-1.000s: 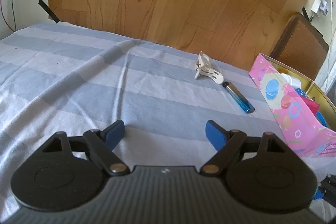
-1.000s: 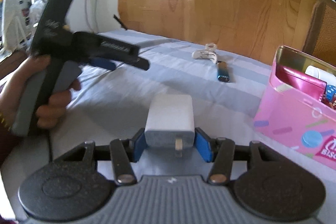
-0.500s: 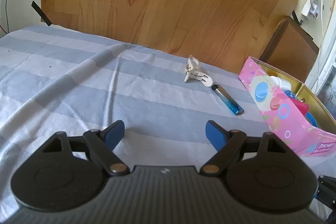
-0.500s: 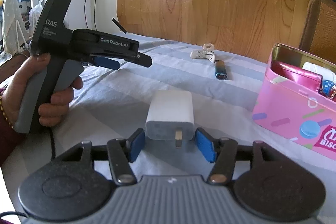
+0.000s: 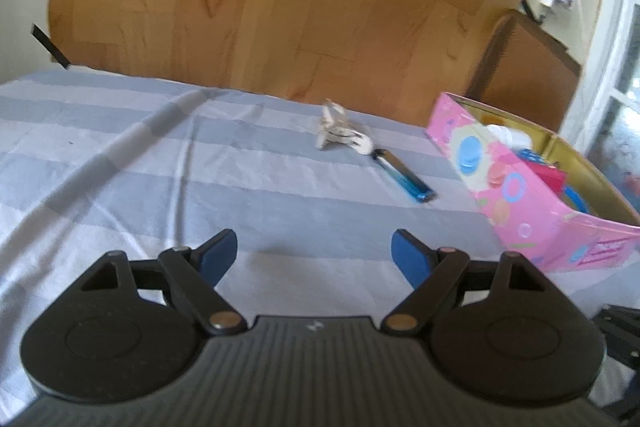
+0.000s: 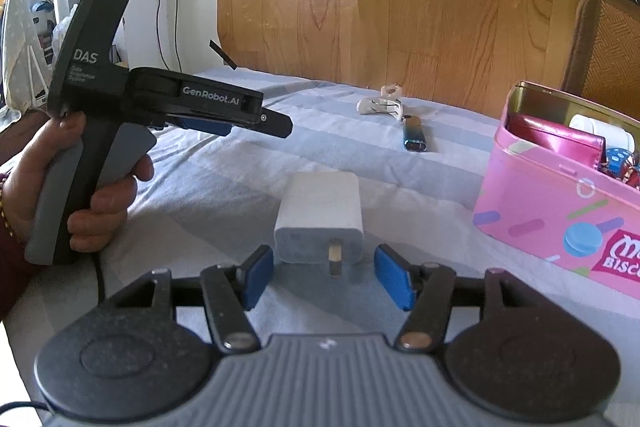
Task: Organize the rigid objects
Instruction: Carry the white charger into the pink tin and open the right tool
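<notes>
Some of the tidying is done, because the pink tin box (image 6: 560, 203) already has things in it. In the right wrist view it holds a shiny dark pink wallet (image 6: 556, 141), something white at the back, and small blue and red bits that are too little to name.

Three things are left out on the striped cloth (image 5: 160, 163). The white plug charger (image 6: 320, 215) lies flat just in front of the right gripper (image 6: 324, 277), with its metal pin pointing back at the camera. The right gripper's jaws have just been opening, and now the blue pads stand on each side of the charger's near end with a small gap, so they are not holding it. (It looks as if the charger has been let go, short of the box.)

Farther back, a white hair clip (image 5: 340, 137) and a blue lighter (image 5: 404, 175) lie just beside each other, near the box.

The left gripper (image 5: 314, 253) is wide open with nothing in it, up above the cloth.
</notes>
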The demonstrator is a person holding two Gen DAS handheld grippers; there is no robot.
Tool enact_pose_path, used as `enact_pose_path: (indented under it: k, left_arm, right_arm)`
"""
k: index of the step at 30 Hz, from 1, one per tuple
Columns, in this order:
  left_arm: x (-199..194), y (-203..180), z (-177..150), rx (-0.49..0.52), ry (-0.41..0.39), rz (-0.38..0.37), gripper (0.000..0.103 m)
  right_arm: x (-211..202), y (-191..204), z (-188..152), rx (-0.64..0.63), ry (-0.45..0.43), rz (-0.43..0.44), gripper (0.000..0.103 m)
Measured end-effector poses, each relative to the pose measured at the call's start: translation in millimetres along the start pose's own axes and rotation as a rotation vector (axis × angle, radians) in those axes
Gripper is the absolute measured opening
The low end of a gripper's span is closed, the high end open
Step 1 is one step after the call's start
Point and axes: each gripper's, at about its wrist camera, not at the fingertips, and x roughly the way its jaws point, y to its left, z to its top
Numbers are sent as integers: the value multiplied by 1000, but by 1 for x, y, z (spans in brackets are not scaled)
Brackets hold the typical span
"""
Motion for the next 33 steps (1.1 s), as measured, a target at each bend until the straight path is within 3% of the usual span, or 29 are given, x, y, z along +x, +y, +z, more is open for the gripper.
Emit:
enact_pose_path:
  k: [8, 13, 18, 19, 24, 28, 33]
  left_arm:
    - [-15, -29, -8, 2, 38, -211, 85]
    - [-11, -50, -14, 4, 90, -292, 85]
    - [5, -64, -22, 18, 162, -308, 85]
    - [4, -67, -24, 32, 155, -298, 85]
    - [4, -72, -25, 73, 151, -253, 75]
    - [6, -70, -16, 20, 171, -284, 74]
    - [3, -101, 2, 84, 126, -306, 75]
  right_arm:
    - [-1, -2, 1, -1, 6, 12, 59]
    - [-2, -3, 0, -3, 5, 11, 59]
    - [-2, -3, 0, -10, 7, 7, 57]
    - [-2, -3, -1, -13, 6, 3, 50]
    - [-4, -2, -2, -14, -15, -12, 49]
    - [-13, -5, -4, 1, -70, -17, 48]
    - [-28, -14, -2, 11, -135, -69, 48]
